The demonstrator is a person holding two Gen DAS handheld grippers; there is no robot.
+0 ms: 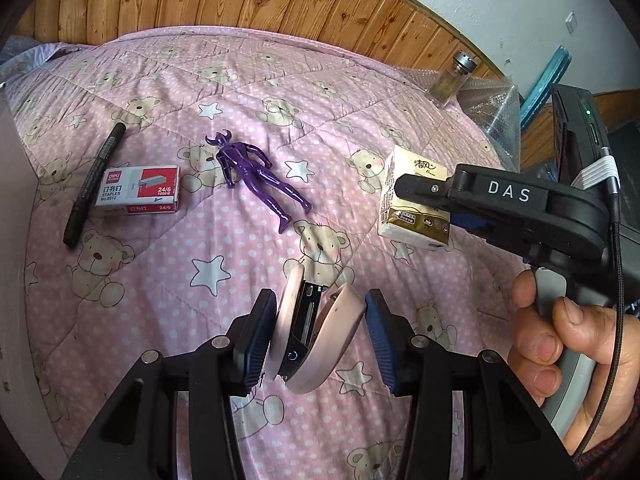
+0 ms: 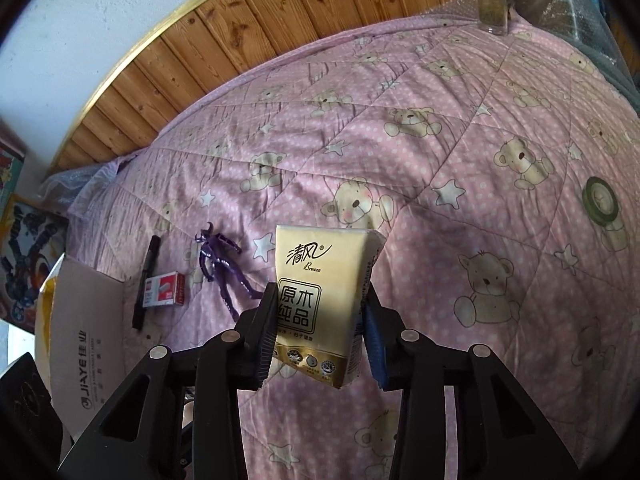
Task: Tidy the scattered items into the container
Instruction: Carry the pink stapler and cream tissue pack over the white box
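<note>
My left gripper is shut on a pale pink stapler, held above the pink bear-print quilt. My right gripper is shut on a cream tissue pack; the left wrist view shows that tissue pack at the right, held by the right gripper. On the quilt lie a black marker, a red and white staples box and a purple toy figure. A cardboard box stands at the quilt's left edge, its inside hidden.
A glass bottle with a metal cap stands at the far edge near crinkled plastic wrap. A green tape roll lies on the quilt at the right. Wood panelling runs behind the bed. A hand holds the right gripper's handle.
</note>
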